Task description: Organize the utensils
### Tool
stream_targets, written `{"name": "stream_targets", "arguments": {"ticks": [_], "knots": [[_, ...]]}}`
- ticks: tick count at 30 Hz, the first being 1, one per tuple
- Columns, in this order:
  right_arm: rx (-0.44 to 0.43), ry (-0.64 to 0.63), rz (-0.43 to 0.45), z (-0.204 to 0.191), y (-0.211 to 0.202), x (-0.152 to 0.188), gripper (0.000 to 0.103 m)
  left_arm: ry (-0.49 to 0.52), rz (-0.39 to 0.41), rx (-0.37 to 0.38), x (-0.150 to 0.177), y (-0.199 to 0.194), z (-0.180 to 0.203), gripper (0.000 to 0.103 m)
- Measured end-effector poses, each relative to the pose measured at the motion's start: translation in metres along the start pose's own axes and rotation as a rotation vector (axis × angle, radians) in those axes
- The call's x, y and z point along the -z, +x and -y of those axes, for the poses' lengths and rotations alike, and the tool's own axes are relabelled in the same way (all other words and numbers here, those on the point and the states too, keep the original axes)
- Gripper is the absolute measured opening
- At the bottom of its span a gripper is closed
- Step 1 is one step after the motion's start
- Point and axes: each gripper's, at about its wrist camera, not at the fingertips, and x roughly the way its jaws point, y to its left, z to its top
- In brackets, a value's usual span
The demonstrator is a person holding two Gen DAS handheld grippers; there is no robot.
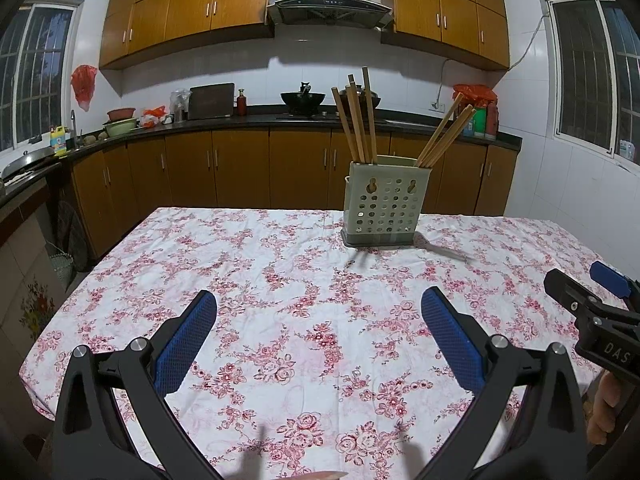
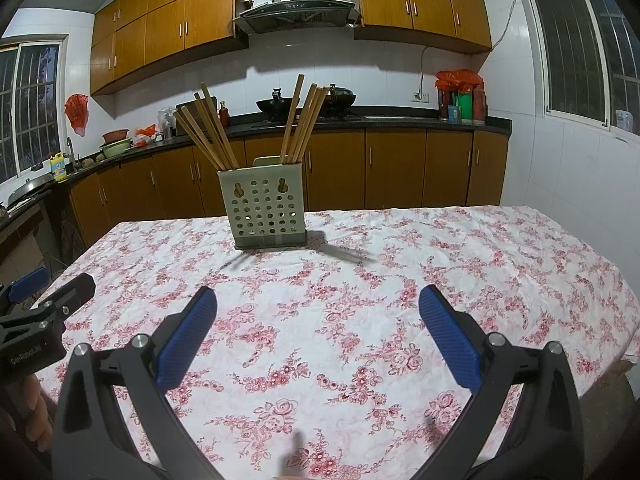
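A pale green perforated utensil holder (image 1: 382,205) stands upright on the floral tablecloth (image 1: 280,280) at the far side of the table. It also shows in the right wrist view (image 2: 266,212). Several wooden chopsticks (image 1: 358,120) stand in its left part and several more (image 1: 444,136) lean right; in the right wrist view they show as two bunches (image 2: 208,136) (image 2: 304,120). My left gripper (image 1: 318,308) is open and empty, low over the near table. My right gripper (image 2: 318,304) is open and empty, and shows at the right edge of the left view (image 1: 580,280).
The table's left edge (image 1: 80,280) drops to the floor beside a counter. Kitchen cabinets, a stove with a wok (image 1: 303,98) and a sink lie behind the table. The other gripper shows at the left edge of the right view (image 2: 44,292).
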Motion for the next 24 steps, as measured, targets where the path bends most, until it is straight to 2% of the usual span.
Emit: {"name": "stream_targets", "arguments": {"ticks": [24], "knots": [[0.0, 0.001, -0.001, -0.0005, 0.0001, 0.0002, 0.099, -0.001, -0.001, -0.001, -0.0002, -0.0003, 0.0003, 0.101]]}}
